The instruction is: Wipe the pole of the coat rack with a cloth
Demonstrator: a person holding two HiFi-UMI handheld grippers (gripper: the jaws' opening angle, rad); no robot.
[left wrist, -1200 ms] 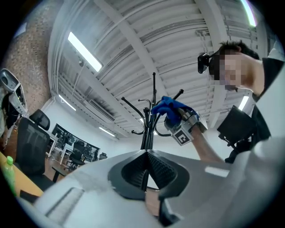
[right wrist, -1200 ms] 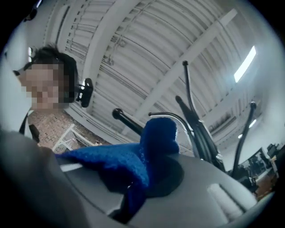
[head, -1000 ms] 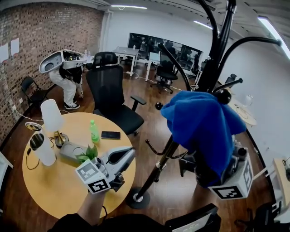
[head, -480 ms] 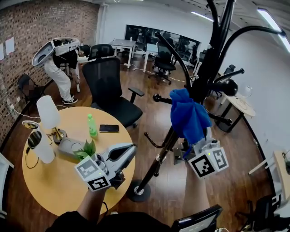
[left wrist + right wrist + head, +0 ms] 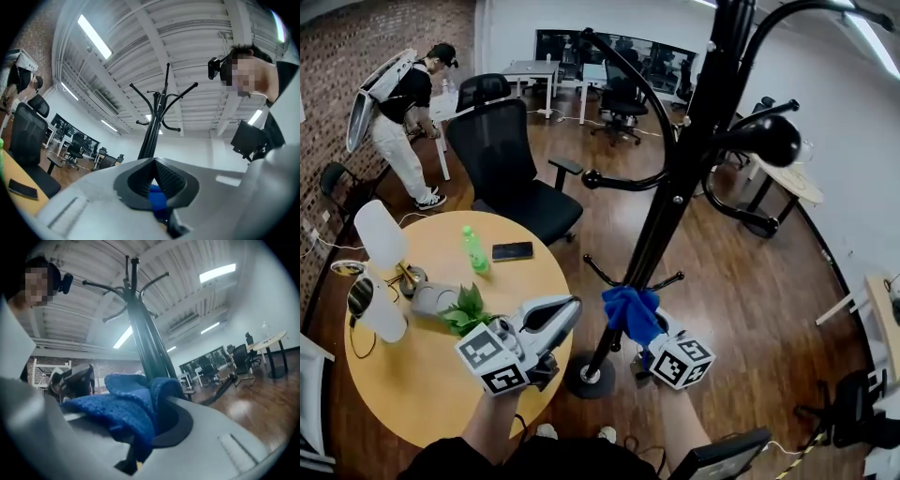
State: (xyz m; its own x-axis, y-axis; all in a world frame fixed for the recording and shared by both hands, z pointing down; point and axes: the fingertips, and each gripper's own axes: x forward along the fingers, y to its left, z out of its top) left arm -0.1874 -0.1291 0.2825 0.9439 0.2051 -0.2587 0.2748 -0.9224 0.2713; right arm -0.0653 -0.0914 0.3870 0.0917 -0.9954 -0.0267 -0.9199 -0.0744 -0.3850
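Cloth (image 5: 630, 314), blue and nubbly, in right tongs (image 5: 643, 334) against slim black pole (image 5: 675, 197).

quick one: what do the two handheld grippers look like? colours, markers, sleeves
The left gripper and right gripper look alike: light grey moulded shells tapering to two jaws. The jaws are lined with black ribbed pads. Each gripper carries a white cube with black square markers. The person's left arm has a dark sleeve and a bare forearm.
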